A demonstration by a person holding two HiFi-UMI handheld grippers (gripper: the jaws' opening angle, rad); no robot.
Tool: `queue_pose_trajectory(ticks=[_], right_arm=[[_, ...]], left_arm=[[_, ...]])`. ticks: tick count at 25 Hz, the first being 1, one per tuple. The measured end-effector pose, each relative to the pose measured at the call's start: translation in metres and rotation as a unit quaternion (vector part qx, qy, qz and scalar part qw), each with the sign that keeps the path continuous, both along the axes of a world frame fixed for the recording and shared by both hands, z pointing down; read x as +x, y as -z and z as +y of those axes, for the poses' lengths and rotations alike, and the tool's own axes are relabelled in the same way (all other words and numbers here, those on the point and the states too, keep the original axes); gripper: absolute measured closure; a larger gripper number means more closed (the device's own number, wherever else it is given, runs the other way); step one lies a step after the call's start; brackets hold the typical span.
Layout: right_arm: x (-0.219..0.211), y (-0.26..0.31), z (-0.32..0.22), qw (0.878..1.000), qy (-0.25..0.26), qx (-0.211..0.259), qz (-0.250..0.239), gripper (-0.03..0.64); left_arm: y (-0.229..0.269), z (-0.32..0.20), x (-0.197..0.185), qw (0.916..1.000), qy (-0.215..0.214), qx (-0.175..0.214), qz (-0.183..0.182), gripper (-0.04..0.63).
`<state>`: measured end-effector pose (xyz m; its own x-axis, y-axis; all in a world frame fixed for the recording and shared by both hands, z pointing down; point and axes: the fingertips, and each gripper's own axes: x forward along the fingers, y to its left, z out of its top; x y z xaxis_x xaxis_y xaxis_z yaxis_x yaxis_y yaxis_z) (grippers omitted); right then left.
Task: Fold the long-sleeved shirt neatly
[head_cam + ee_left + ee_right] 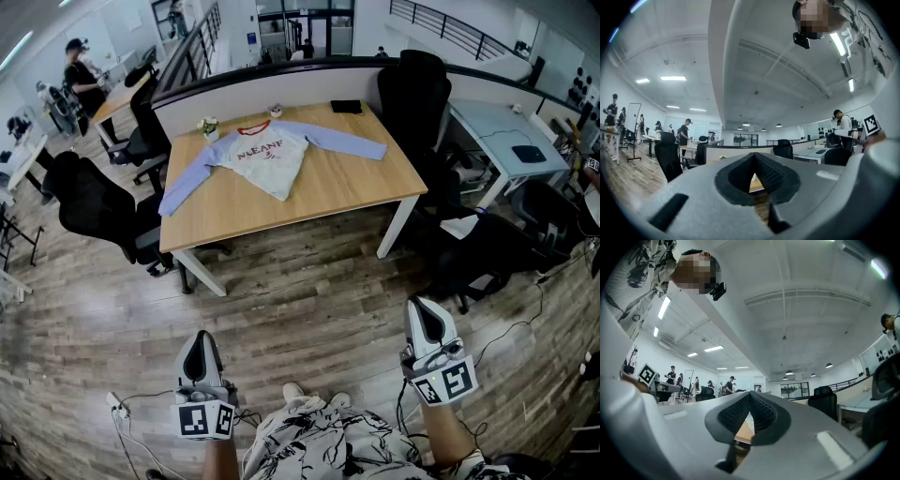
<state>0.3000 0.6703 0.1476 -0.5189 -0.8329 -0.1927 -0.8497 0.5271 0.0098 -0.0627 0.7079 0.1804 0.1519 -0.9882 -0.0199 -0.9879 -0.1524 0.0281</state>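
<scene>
The person wears a white, black-patterned shirt (323, 442); the pale grey left gripper (199, 339) and right gripper (423, 309) bear black-and-white marker cubes (206, 419).

A white long-sleeved shirt (267, 155) with lavender sleeves lies spread flat on the light wooden table (347, 187). The grey left gripper (200, 339) and right gripper (427, 307) hang closed, well apart from it.

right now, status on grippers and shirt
Left hand-held gripper shut, empty. Right hand-held gripper shut, empty. Shirt spread flat on table, unfolded. Small pot beside it.
</scene>
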Motion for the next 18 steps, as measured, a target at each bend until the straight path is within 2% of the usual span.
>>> queue_pose_trajectory(ticks=[11, 18], right_arm=[[0.0001, -0.0024, -0.0014, 1.000, 0.001, -0.005, 0.005, 0.615], [-0.0013, 0.0037, 0.0020, 0.999, 0.020, 0.001, -0.032, 0.615]], left_arm=[[-0.0010, -0.0020, 0.0032, 1.0000, 0.001, -0.002, 0.001, 0.594], [0.0021, 0.0003, 0.0051, 1.0000, -0.002, 0.000, -0.002, 0.592]])
